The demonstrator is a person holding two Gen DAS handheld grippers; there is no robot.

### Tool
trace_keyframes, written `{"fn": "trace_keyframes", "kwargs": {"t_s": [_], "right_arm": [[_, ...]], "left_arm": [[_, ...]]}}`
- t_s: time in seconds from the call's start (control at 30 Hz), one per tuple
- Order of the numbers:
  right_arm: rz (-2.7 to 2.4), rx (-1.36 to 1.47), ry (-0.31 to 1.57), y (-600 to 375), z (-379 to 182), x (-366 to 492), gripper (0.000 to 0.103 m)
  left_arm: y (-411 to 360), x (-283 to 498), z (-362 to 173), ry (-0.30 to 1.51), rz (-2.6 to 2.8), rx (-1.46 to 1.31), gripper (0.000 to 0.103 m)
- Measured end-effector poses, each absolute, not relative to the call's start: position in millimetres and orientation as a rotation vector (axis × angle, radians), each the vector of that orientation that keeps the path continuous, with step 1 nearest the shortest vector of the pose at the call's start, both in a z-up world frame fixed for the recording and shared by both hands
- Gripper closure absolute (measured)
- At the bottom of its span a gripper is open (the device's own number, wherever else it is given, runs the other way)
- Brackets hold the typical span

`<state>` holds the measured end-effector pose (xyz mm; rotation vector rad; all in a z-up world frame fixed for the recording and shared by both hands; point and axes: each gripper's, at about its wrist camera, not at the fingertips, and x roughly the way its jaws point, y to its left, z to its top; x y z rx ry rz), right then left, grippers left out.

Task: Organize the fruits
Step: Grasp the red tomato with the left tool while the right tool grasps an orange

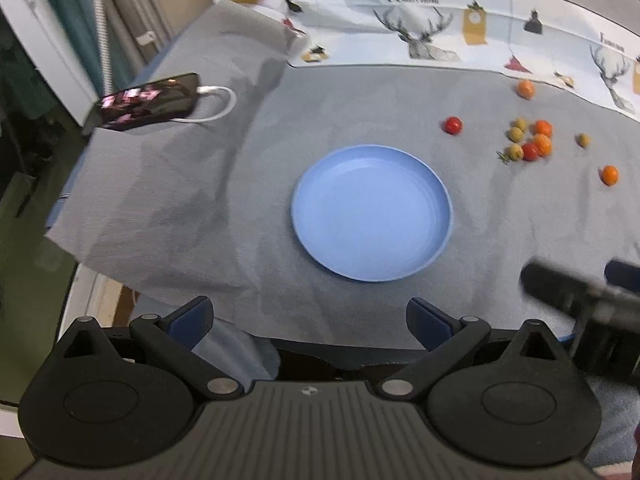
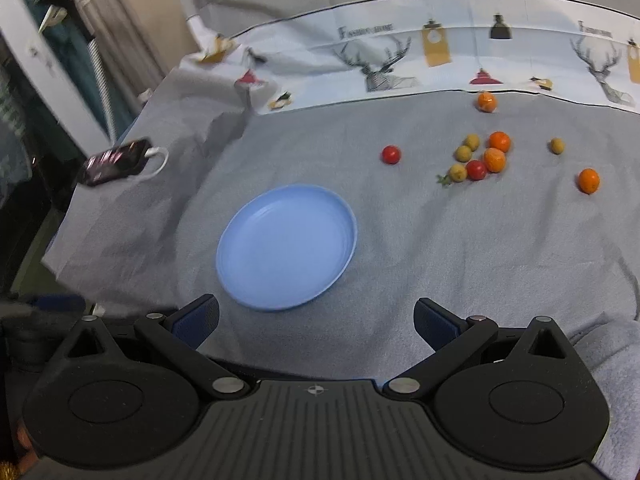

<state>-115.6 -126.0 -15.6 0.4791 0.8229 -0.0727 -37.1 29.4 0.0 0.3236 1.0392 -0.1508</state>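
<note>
A blue plate [image 1: 372, 212] lies empty on the grey cloth; it also shows in the right wrist view [image 2: 286, 246]. Small fruits lie far right of it: a lone red tomato [image 2: 391, 154], a cluster of green, red and orange fruits [image 2: 480, 158], a lone green one [image 2: 557, 145], and single oranges at the right [image 2: 589, 180] and at the back [image 2: 486, 101]. My left gripper [image 1: 310, 318] is open and empty, just short of the plate. My right gripper [image 2: 316, 320] is open and empty, near the plate's front right edge.
A phone [image 1: 146, 102] with a white cable lies at the cloth's far left. A deer-print cloth [image 2: 400, 60] runs along the back. The cloth's left edge [image 1: 60, 236] drops off the table. The right gripper's dark body [image 1: 580, 292] shows at the left view's right edge.
</note>
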Motion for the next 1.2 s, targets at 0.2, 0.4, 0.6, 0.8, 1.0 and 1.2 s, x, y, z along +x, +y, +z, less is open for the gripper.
{"fn": "trace_keyframes", "kwargs": {"t_s": [0.2, 0.4, 0.6, 0.8, 1.0, 1.2], "right_arm": [[-0.303, 0.516, 0.726, -181.7, -29.7, -119.6, 0.000], [-0.527, 0.501, 0.706, -247.5, -62.0, -123.5, 0.000], [-0.716, 0.486, 0.689, -315.5, -102.4, -108.0, 0.000], [-0.810, 0.483, 0.692, -386.4, -141.3, -64.1, 0.000], [-0.838, 0.459, 0.729, -440.3, -185.2, -9.8, 0.000], [-0.864, 0.337, 0.703, -434.4, -223.4, 1.3, 0.001]], "left_arm": [[-5.3, -19.0, -7.1, 1.061, -0.219, 0.323, 0.000], [-65.1, 23.9, -19.7, 1.070, -0.293, 0.300, 0.000], [-130.1, 86.2, -50.0, 1.040, -0.321, 0.283, 0.000], [-185.5, 161.4, -102.9, 1.064, -0.285, 0.260, 0.000], [-215.9, 221.5, -156.0, 1.109, -0.248, 0.277, 0.000], [-218.6, 257.4, -191.8, 1.102, -0.200, 0.281, 0.000]]}}
